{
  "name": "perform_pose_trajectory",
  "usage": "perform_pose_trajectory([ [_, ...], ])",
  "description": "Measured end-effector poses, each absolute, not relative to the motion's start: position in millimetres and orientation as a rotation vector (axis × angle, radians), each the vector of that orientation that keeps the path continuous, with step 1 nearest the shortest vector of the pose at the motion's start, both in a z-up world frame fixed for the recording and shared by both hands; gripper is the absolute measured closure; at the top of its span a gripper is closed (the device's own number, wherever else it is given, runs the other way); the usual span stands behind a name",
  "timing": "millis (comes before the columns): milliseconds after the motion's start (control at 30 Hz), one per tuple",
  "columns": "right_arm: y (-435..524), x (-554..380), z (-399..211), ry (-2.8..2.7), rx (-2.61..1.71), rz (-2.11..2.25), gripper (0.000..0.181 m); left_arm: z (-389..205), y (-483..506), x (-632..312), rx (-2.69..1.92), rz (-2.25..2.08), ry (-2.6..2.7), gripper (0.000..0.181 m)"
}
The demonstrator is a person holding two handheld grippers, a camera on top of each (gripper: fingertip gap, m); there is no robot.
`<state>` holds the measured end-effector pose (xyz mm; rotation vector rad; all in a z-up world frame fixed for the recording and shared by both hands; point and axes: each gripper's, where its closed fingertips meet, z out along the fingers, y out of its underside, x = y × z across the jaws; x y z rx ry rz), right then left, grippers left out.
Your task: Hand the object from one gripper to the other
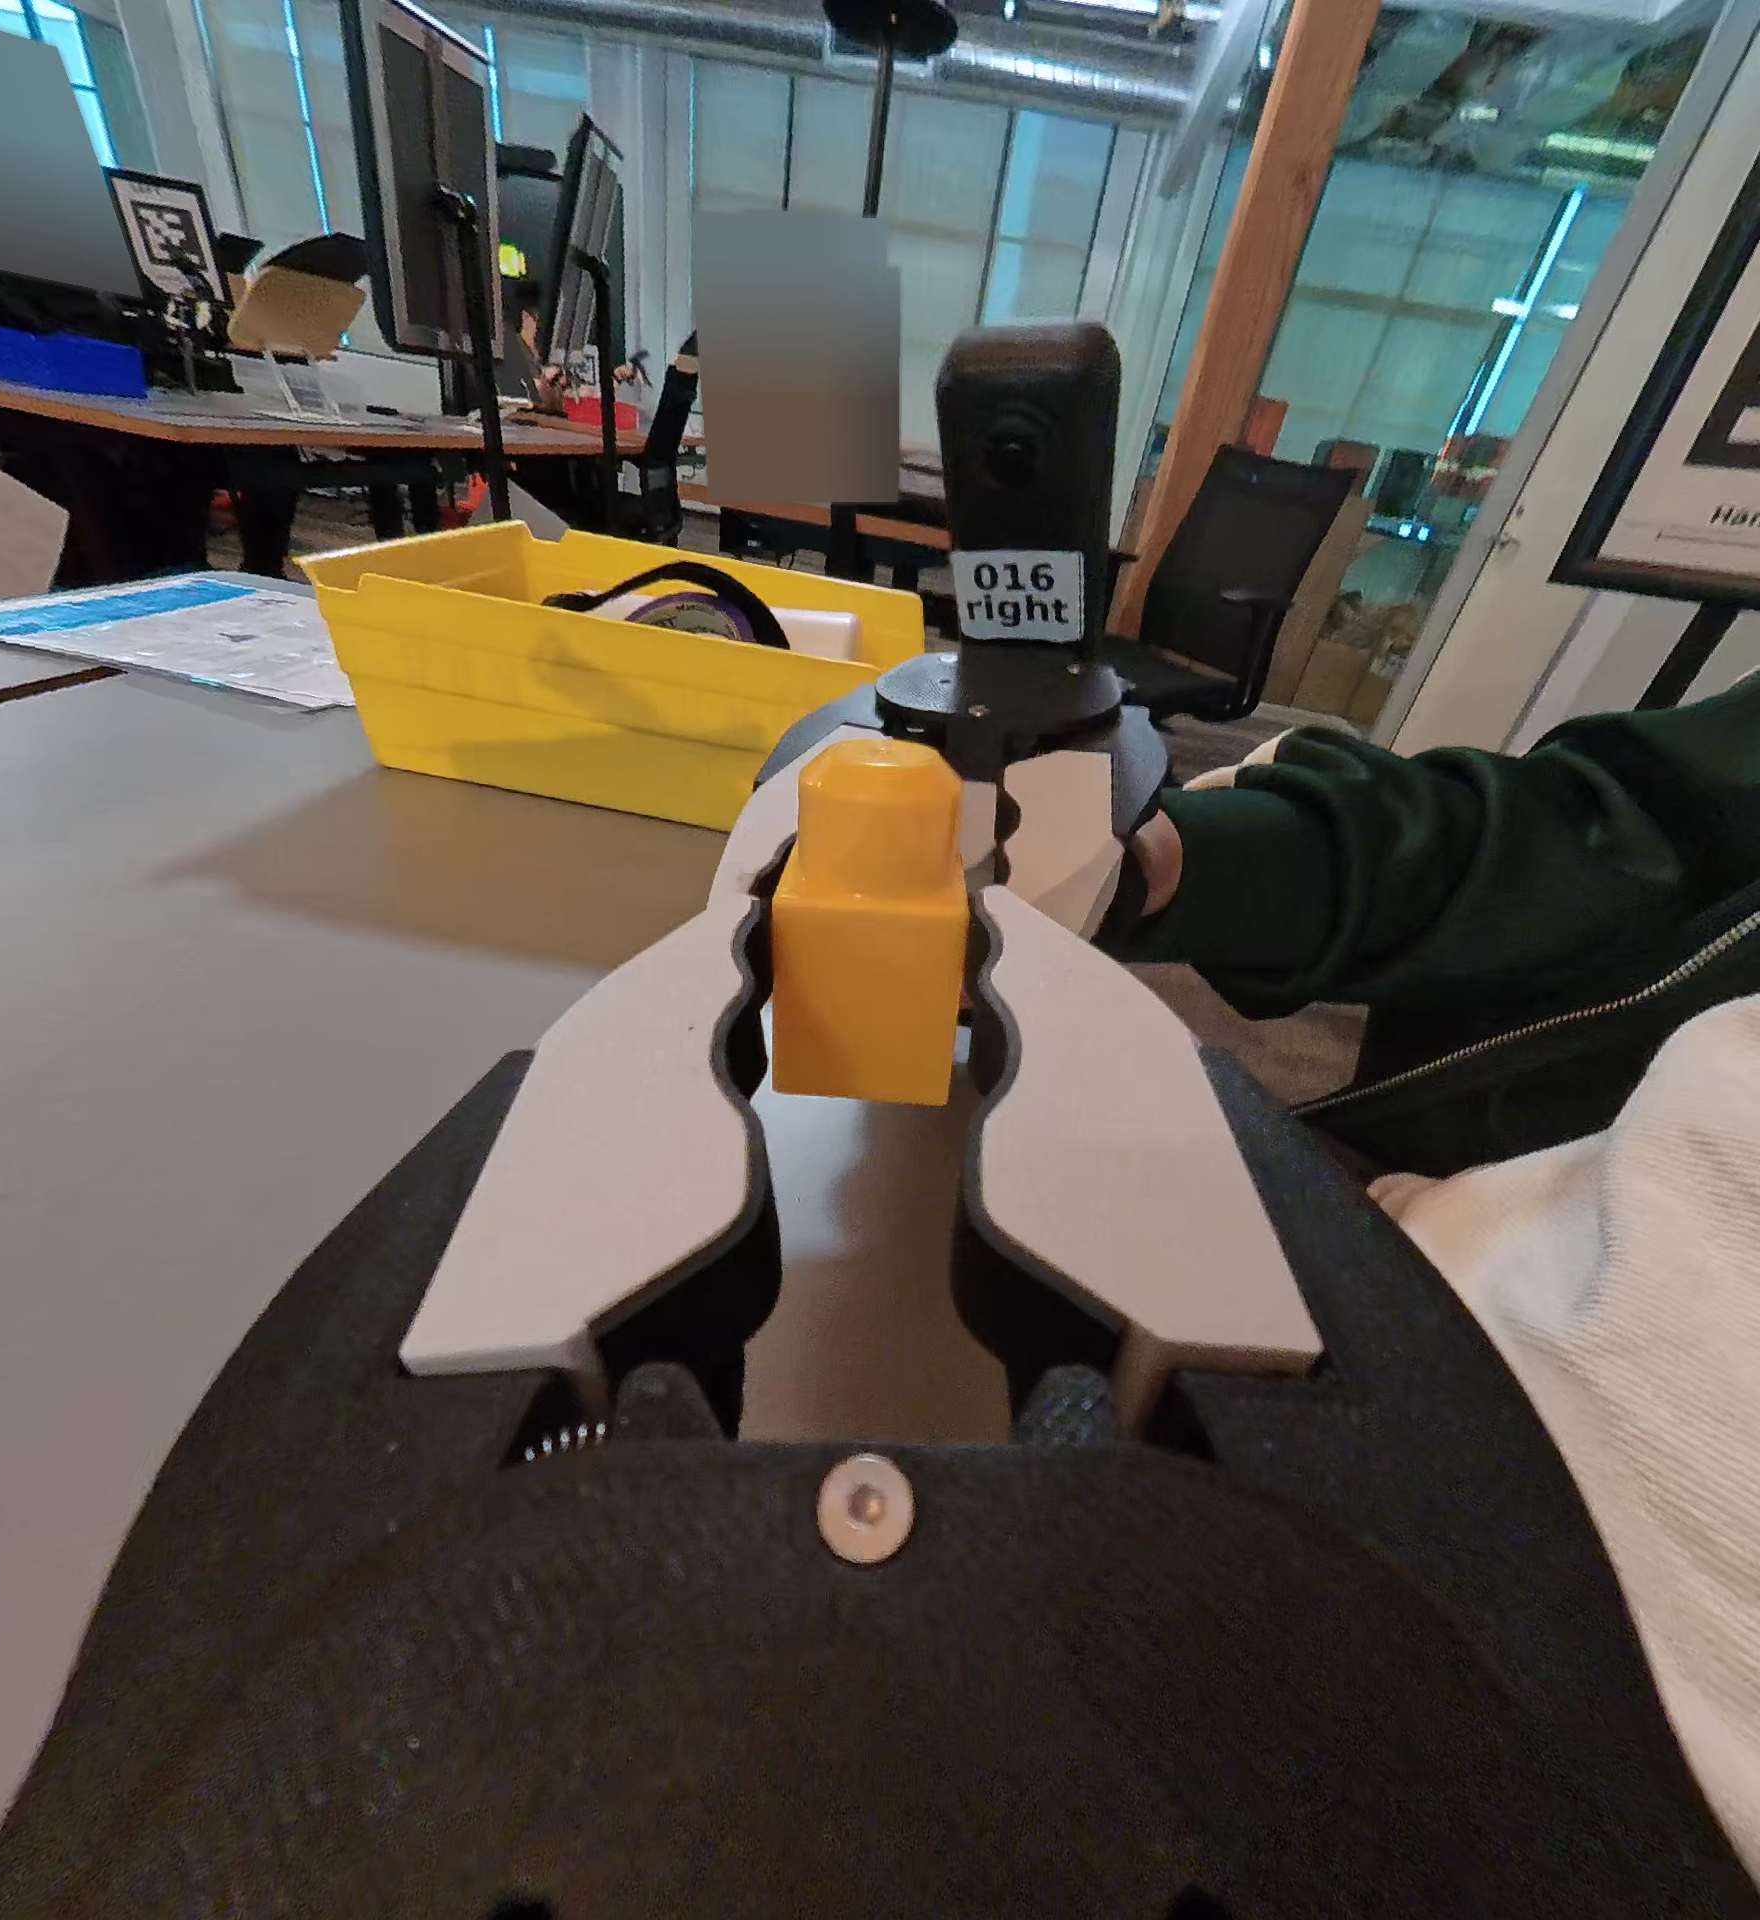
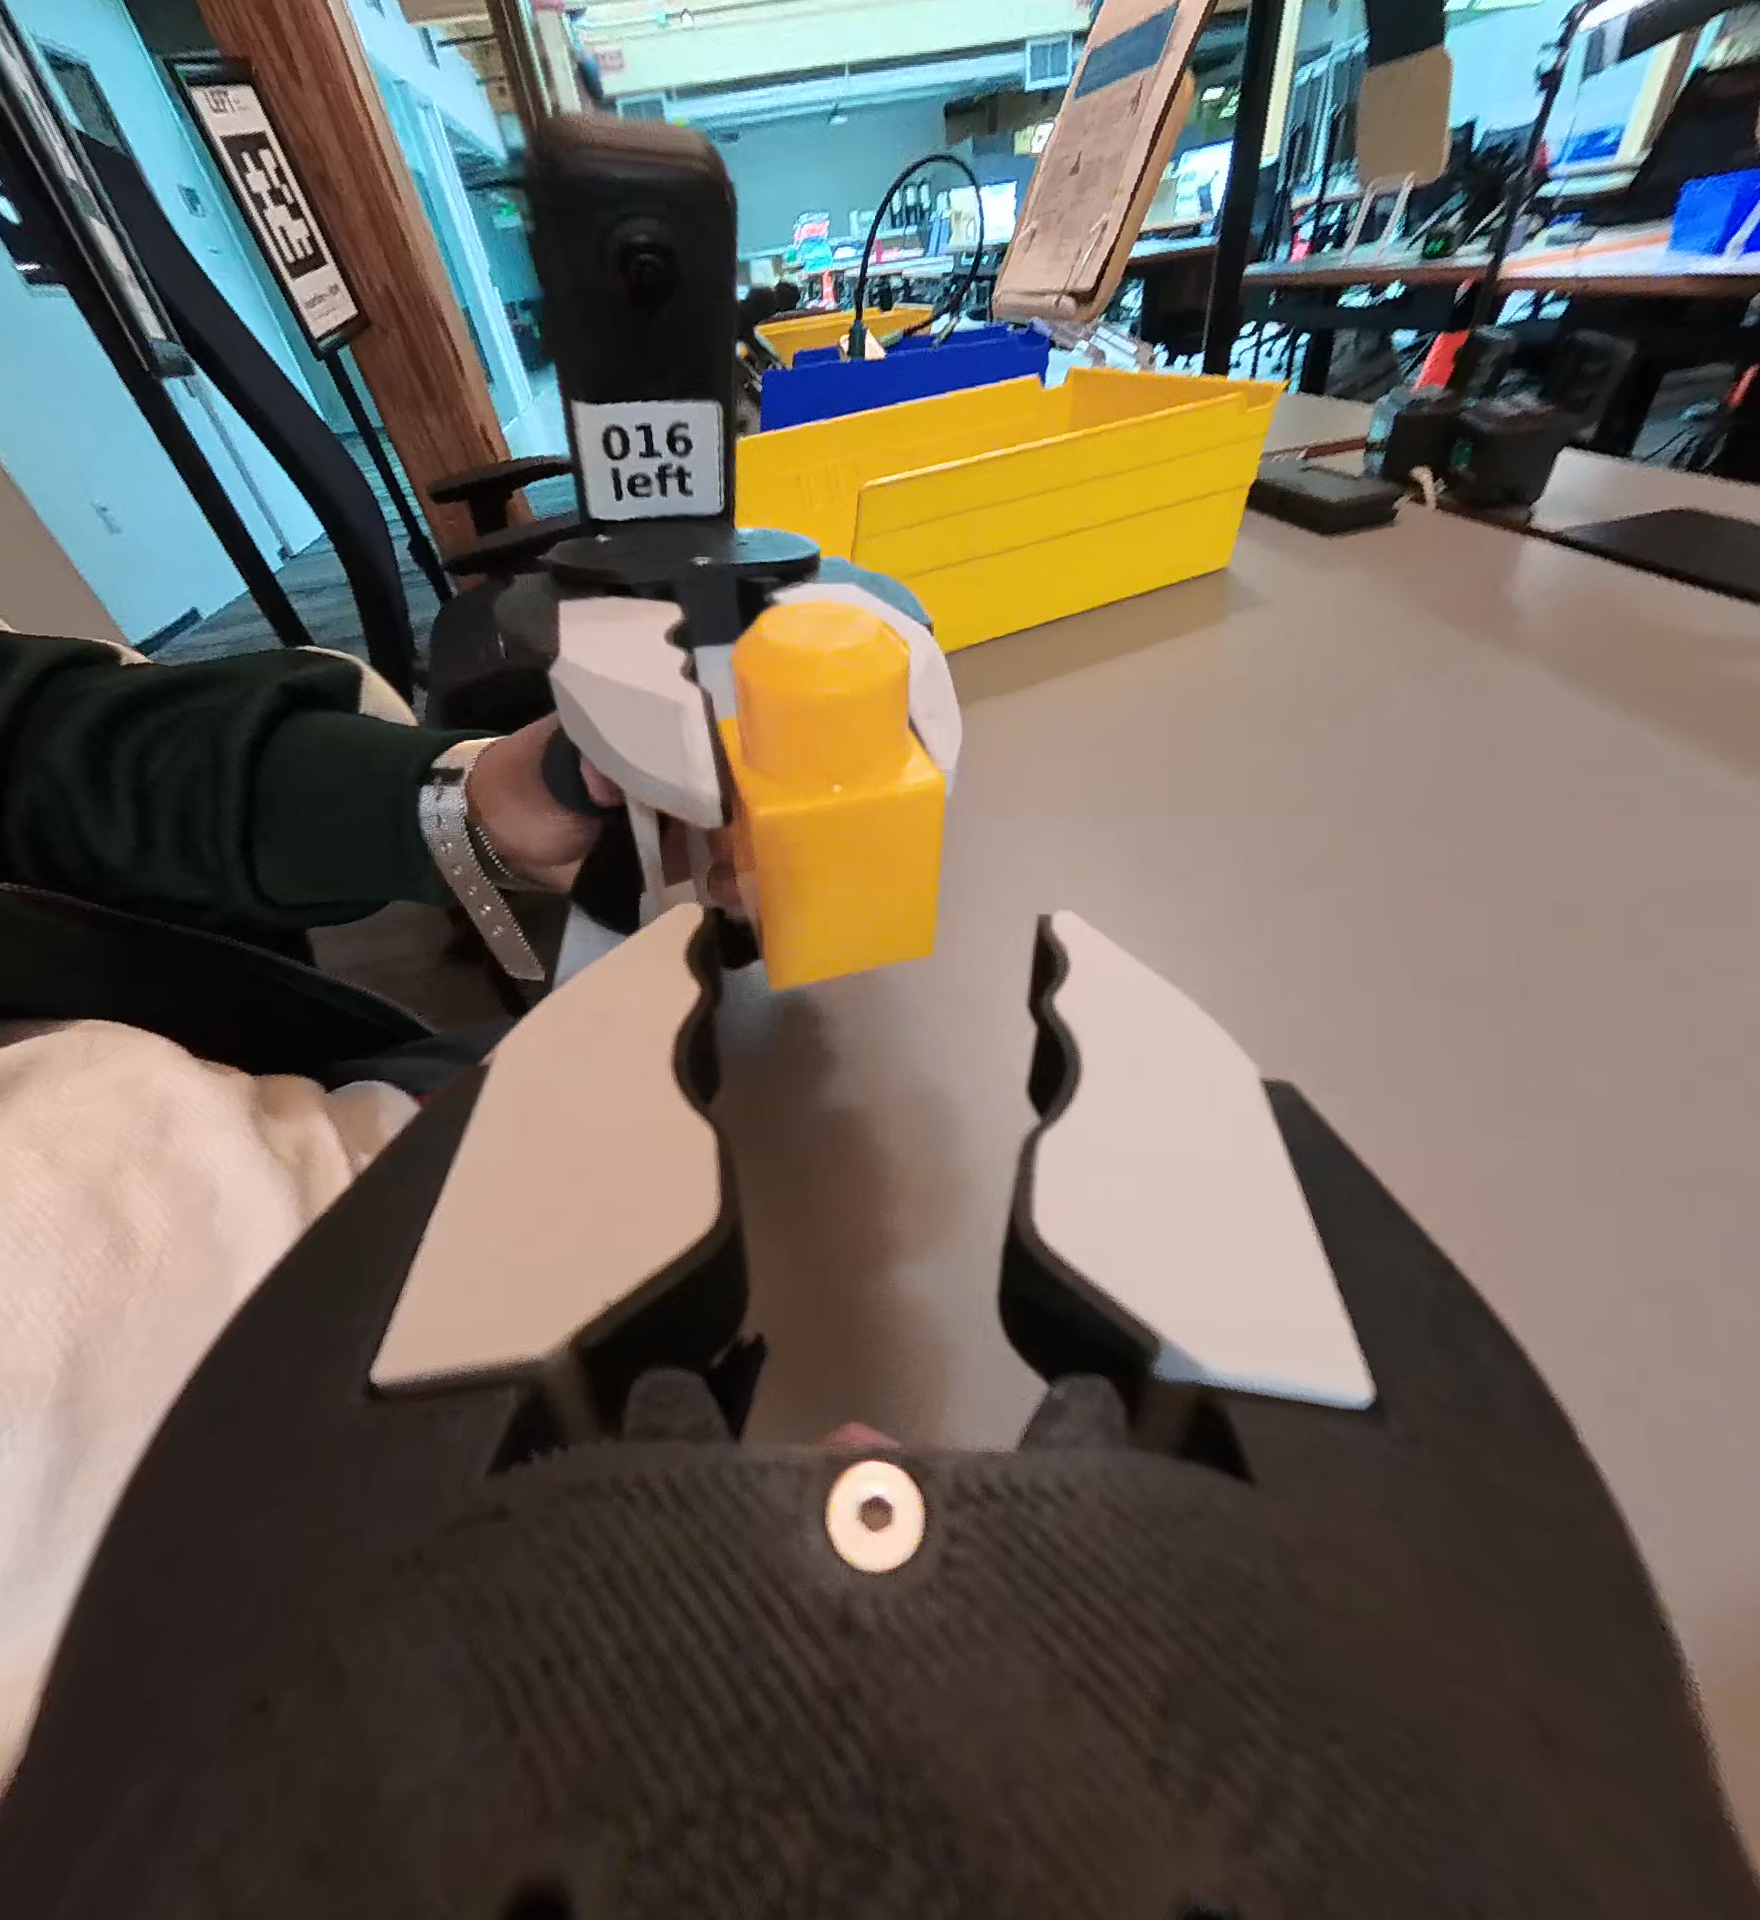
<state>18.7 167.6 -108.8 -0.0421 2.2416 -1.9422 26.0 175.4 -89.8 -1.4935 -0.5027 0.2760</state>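
While clamped in left gripper [image 1: 865, 914], yellow block [image 1: 865, 966], right gripper [image 2: 871, 956] spread just short

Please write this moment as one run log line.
left gripper: shut on yellow block | right gripper: open, facing block, not gripping | block above table | handover: pending

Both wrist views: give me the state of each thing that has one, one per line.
Yellow block: upright, stud up, held off the table, clamped between the left fingers.
Left gripper: shut on the block.
Right gripper: open, fingers just short of the block, not touching.
Yellow bin: on the table, open-topped, with a tape roll inside.
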Motion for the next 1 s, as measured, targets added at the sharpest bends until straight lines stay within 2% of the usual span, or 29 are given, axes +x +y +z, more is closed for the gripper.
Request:
perform_pose_trajectory([
  [200,175,15,-85,2.117,-0.065,-2.112,0.121,-79,162,23,-1.356,0.192,-0.548,0.147],
  [600,181,27,-68,2.009,-0.166,-2.192,0.137,-89,190,37,-1.454,0.131,-0.452,0.147],
  [733,180,37,-69,2.007,-0.239,-2.166,0.153,-91,196,39,-1.464,0.123,-0.440,0.147],
  [1000,179,36,-68,2.030,-0.242,-2.178,0.153,-89,194,38,-1.450,0.143,-0.440,0.147],
])
